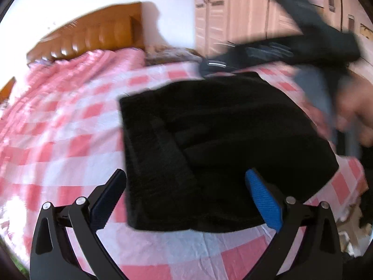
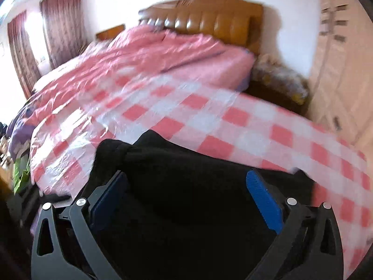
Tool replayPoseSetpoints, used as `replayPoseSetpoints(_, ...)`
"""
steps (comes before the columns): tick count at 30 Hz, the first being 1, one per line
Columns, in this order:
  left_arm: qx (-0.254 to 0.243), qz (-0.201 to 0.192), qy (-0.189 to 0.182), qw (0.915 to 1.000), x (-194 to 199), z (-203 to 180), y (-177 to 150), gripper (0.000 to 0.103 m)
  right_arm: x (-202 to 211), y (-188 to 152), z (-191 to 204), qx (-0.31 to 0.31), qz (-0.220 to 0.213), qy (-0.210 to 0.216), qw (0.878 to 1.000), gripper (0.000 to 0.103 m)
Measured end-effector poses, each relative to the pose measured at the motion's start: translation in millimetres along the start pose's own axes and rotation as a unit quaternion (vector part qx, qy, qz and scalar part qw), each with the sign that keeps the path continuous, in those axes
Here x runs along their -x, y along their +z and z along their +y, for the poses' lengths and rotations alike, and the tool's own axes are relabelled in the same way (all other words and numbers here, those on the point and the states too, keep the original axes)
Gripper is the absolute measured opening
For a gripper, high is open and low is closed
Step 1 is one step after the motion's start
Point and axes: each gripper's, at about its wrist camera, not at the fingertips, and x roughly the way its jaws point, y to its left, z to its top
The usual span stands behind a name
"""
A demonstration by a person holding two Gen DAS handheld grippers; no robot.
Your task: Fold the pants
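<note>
Daylit bedroom, both my wrist views smeared by motion.
Sun glares through the curtained window (image 2: 35, 35); fisheye edges bend dark, black pants (image 1: 209, 144) lose detail.

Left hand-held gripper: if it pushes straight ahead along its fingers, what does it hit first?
Most likely the folded black pants on the checked bed cover. The left hand-held gripper stands open and the pants fill the line between its fingers. Depth is unclear in the fisheye, so how near they lie is uncertain.
</note>
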Motion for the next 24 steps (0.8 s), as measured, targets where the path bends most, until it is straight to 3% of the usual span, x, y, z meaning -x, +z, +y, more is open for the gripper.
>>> replayPoseSetpoints(2, -0.008, -0.038, 0.000, 0.9993, 22.0, -11.4, 5.7, 0.101, 29.1, -26.2, 0.1, 0.013, -0.016, -0.033, 0.999, 0.099)
replayPoseSetpoints(5, -0.022, -0.059, -0.044, 0.9970, 33.6, -29.9, 22.1, 0.101, 54.7, -69.4, -11.8, -0.001, -0.015, -0.071, 0.997, 0.099)
replayPoseSetpoints(8, -0.024, -0.032, -0.078, 0.9961, 12.7, -40.2, 43.0, 0.101, 61.3, -107.7, -23.2, -0.026, 0.005, -0.082, 0.996, 0.099)
replayPoseSetpoints(10, -0.009, 0.014, -0.103, 0.9945, -21.1, -41.9, 56.4, 0.101, 55.6, -120.8, -25.9, -0.028, 0.019, -0.094, 0.995, 0.099)
replayPoseSetpoints(12, -0.004, 0.056, -0.110, 0.9924, -57.2, -42.5, 63.4, 0.101, 51.1, -130.1, -31.7, -0.039, 0.018, -0.082, 0.996, 0.099)
replayPoseSetpoints(15, -0.022, 0.094, -0.073, 0.9926, -94.0, -39.0, 63.6, 0.101, 47.3, -137.6, -43.5, -0.064, 0.018, -0.061, 0.996, 0.099)
replayPoseSetpoints(21, -0.023, 0.069, -0.073, 0.9946, -94.3, -32.4, 54.2, 0.102, 39.5, -158.0, -57.0, -0.120, 0.004, -0.007, 0.993, 0.099)
replayPoseSetpoints(24, -0.023, 0.063, -0.079, 0.9946, -92.7, -30.6, 57.3, 0.101, 50.0, -153.5, -51.7, -0.109, 0.014, -0.028, 0.994, 0.099)
